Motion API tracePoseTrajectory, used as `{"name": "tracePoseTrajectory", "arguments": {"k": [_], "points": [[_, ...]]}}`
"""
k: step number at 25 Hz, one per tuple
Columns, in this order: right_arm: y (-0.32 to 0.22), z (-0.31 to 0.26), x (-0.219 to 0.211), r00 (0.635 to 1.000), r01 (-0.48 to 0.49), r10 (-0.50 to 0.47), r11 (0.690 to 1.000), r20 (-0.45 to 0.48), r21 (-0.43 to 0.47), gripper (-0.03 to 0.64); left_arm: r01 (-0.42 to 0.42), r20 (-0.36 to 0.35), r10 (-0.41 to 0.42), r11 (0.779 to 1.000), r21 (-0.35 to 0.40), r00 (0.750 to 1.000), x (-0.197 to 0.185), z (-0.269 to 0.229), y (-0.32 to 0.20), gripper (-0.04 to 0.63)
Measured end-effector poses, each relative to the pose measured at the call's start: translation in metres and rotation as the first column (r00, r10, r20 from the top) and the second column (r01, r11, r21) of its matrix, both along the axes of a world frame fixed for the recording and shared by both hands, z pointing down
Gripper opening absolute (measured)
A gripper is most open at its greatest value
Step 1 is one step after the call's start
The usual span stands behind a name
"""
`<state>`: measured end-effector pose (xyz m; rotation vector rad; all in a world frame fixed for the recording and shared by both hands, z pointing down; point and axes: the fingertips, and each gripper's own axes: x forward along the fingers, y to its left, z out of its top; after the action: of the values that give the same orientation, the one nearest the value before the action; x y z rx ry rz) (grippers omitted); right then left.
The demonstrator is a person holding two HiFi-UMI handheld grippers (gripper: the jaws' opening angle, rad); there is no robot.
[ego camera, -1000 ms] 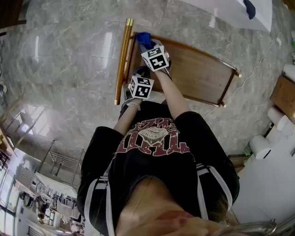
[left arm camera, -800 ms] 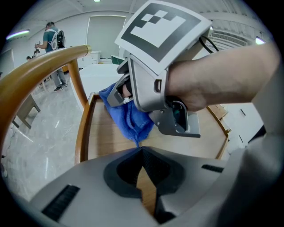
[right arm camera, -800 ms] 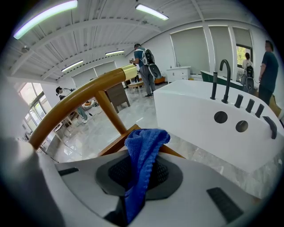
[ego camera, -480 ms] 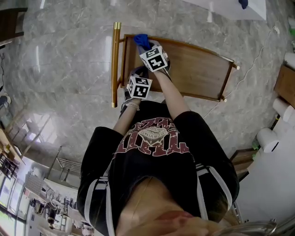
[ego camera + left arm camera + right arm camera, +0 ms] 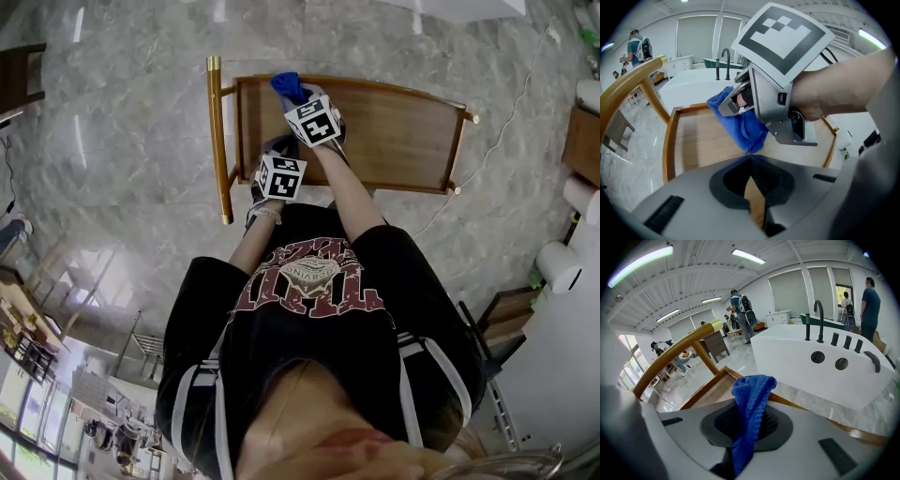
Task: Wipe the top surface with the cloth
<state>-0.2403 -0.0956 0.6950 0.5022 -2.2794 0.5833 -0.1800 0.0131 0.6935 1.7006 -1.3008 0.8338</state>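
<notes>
Brass rail now sits further left of the cloth than 1 s ago. Left gripper closed, empty, near the table left edge. Right gripper clamped on blue cloth at far edge, shifted inward from the corner. Stroke likely just started; most of the top still to do.
</notes>
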Motion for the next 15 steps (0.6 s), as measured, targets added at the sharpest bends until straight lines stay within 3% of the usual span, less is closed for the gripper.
{"name": "tracePoseTrajectory", "arguments": {"k": [15], "points": [[-0.017, 0.002, 0.065, 0.997, -0.068, 0.068, 0.998, -0.029, 0.003, 0.055, -0.101, 0.006, 0.101, 0.995, -0.013, 0.995, 0.041, -0.002, -0.009, 0.049]]}}
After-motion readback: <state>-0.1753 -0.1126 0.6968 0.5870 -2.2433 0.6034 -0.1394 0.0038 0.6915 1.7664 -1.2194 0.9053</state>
